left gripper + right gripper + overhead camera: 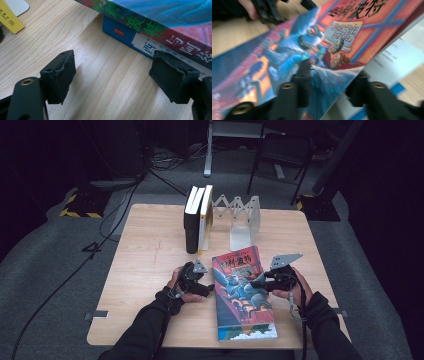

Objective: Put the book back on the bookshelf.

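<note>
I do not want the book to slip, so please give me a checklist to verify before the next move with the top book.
1. Right gripper has fingers above and below the top book's edge: ok.
2. That edge is raised off the lower book: ok.
3. Left gripper is open with nothing between its fingers: ok.
4. Free space in the bookend beside the standing books: ok.
5. Grip is firm enough to lift: cannot tell, as the right gripper view is blurred.
</note>
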A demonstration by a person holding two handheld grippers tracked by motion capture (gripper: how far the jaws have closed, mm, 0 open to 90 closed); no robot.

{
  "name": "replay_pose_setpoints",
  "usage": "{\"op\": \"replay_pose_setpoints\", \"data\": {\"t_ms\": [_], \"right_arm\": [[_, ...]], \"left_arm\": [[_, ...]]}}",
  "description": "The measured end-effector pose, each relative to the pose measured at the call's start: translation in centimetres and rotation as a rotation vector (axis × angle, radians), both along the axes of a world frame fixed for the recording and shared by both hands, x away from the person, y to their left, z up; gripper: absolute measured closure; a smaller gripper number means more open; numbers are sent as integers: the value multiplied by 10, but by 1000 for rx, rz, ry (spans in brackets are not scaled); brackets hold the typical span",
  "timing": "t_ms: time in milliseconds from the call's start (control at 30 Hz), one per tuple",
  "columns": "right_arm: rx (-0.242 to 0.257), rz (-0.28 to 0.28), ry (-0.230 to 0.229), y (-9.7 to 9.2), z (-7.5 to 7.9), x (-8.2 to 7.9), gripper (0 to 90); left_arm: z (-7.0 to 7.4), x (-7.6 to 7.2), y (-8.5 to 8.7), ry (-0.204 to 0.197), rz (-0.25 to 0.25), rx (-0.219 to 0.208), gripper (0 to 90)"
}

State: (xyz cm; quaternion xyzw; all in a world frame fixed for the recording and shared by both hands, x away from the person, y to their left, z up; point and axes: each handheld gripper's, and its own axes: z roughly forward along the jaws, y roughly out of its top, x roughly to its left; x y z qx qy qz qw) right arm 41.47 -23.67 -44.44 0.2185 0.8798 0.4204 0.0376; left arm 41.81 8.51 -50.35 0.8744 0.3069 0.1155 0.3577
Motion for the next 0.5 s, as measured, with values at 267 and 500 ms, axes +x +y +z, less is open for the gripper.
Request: {"op": "replay_pose_setpoints", "data": {"t_ms": [267,500], "right_arm": [[51,20,34,2,-3,-1,799],[95,21,9,-1,-6,-4,820]], "left_arm": [[0,7,0,-5,29,1,226],[1,22,-1,1,68,-14,257]]}}
